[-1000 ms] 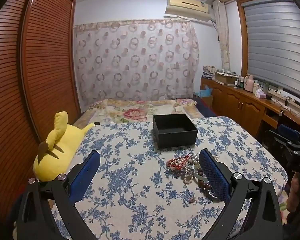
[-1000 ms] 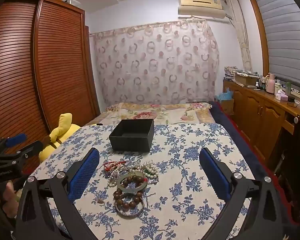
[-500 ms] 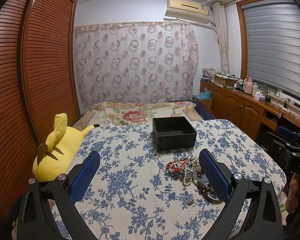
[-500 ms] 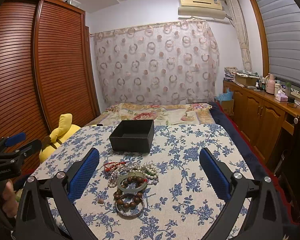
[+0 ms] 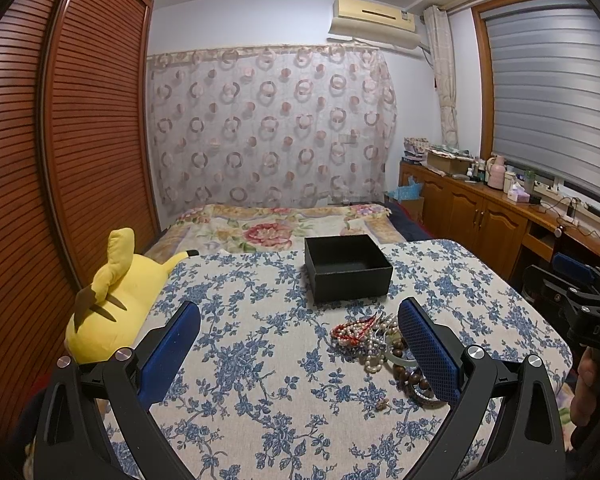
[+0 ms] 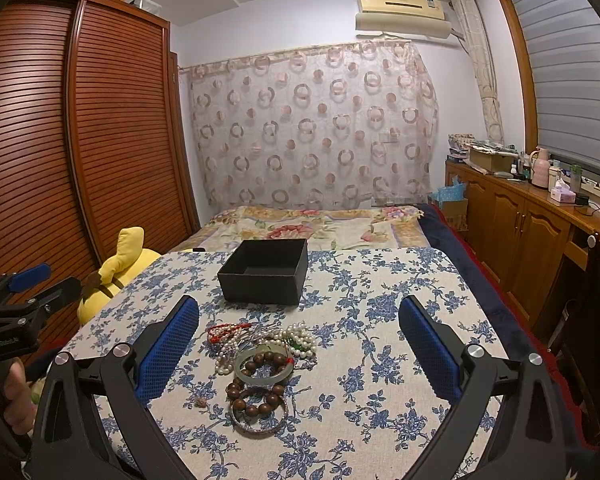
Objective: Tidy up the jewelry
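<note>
A pile of jewelry lies on the blue-flowered tablecloth: pearl strands, a red bead string, a pale green bangle, a brown wooden bead bracelet and a thin metal bangle. An open black box stands just behind the pile. In the left wrist view the pile is partly hidden by the right finger and the box is behind it. My left gripper is open and empty, left of the pile. My right gripper is open and empty, near side of the pile.
A yellow plush toy lies at the table's left edge. A bed with a flowered cover is behind the table. A wooden wardrobe stands at left, wooden cabinets with clutter at right. A small brown bead lies apart.
Both grippers have tilted up slightly and stayed open; the table and jewelry sit a little lower in both views. Nothing on the table has moved.
</note>
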The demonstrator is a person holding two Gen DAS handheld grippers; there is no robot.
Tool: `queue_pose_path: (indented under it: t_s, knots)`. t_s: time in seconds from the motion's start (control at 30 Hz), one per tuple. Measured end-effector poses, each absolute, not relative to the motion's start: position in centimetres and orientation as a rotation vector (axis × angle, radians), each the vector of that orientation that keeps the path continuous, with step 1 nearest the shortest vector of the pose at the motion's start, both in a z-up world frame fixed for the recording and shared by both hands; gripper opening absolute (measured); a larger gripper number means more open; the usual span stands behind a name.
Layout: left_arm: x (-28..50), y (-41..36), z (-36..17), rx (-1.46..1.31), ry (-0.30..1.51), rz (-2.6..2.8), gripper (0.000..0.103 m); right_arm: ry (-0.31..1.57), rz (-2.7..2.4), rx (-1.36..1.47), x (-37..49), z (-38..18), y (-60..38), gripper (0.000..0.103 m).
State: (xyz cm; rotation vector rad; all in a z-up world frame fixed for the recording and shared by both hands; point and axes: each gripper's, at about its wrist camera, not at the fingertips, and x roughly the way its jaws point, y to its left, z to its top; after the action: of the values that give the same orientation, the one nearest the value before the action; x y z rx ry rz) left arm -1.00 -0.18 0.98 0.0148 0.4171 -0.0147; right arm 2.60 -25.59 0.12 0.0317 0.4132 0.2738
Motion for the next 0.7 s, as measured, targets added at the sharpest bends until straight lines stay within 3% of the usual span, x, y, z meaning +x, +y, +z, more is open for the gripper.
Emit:
queue_pose_path:
  t_s: [0.7]
  knots:
    - [-0.99,-0.05,1.41,0.014,0.415,-0.013,0.096,0.412,0.274,0.032,2.34,0.31,-25.57,0.101]
